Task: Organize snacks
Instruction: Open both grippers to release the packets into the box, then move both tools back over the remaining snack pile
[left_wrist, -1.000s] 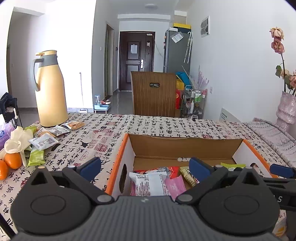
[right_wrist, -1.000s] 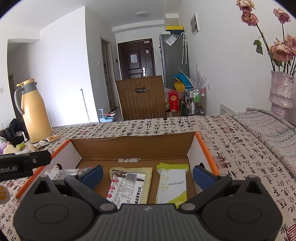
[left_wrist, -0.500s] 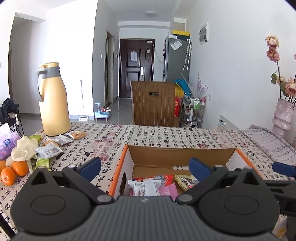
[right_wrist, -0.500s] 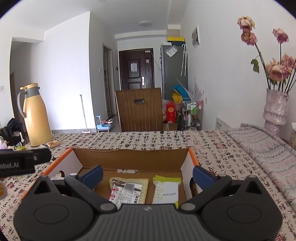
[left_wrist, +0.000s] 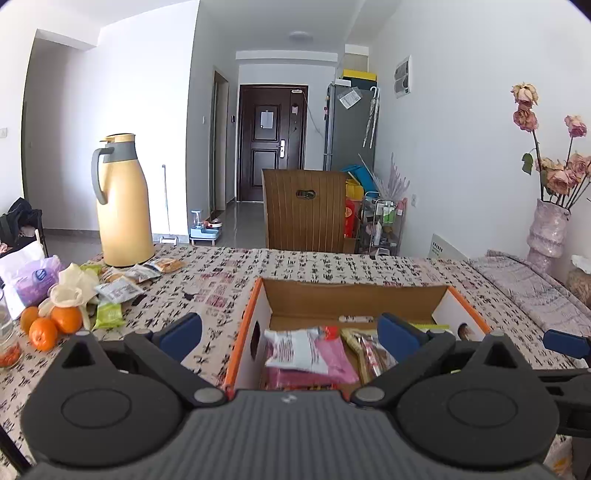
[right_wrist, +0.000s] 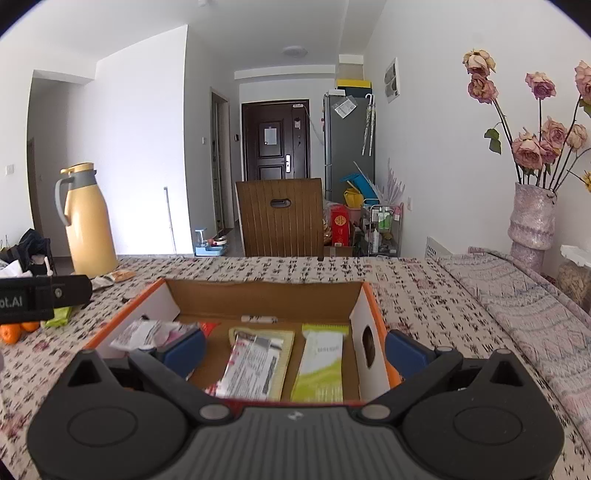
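Both wrist views low, close, facing the door, sharing the box (left_wrist: 424, 295), seemingly side by side

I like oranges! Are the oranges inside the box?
No, the oranges sit on the table left of the box, which holds only snack packets.

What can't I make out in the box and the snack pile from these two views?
- Cardboard box, left wrist view: its near end is hidden behind the left claw body.
- Green packet, right wrist view: print too small, lower end behind the right claw.
- Loose snacks by the flask: labels too small.
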